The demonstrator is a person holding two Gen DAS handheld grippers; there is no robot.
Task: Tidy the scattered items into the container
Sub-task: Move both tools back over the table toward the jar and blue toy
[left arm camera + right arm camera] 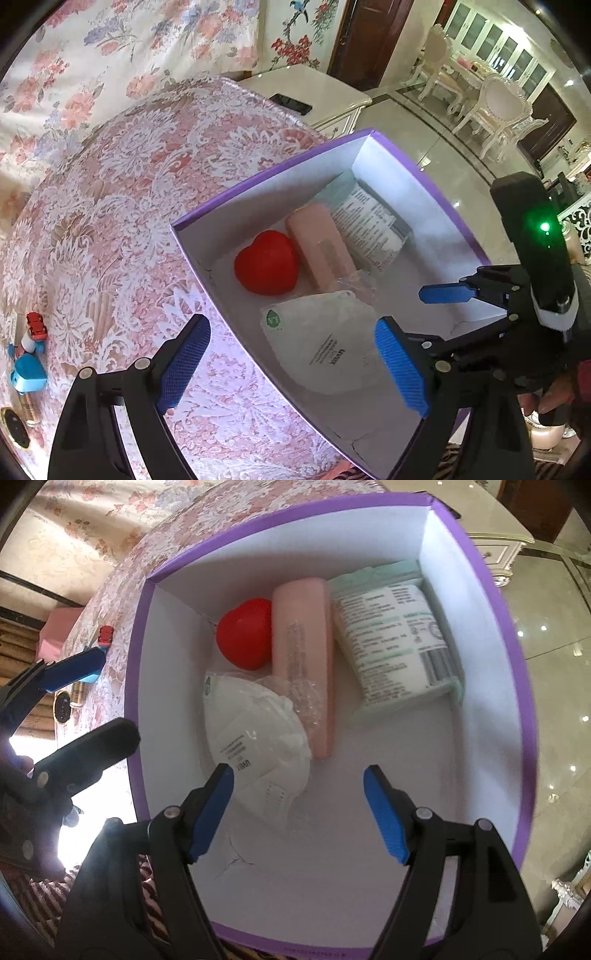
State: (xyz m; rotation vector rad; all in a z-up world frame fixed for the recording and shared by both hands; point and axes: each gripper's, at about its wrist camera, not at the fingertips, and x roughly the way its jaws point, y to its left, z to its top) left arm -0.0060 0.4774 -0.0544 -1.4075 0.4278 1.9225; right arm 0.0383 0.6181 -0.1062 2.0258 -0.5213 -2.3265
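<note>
A purple box with white inside (280, 166) (513, 646) stands on a lace-covered table. In it lie a red heart (266, 263) (244, 632), a pink tube (320, 247) (303, 653), a green-white wipes pack (373, 225) (399, 638) and a white face mask (325, 343) (255, 731). My left gripper (291, 365) is open and empty, straddling the box's near-left wall. My right gripper (299, 805) is open and empty over the box's inside, near the mask; it also shows in the left wrist view (443, 314).
On the tablecloth (129, 166) at far left lie a small red toy car (37, 325) (106, 634), a blue item (28, 374), a gold tube (28, 408) and a dark round object (14, 428). A white cabinet with a phone (290, 103) stands behind; dining chairs (495, 103) beyond.
</note>
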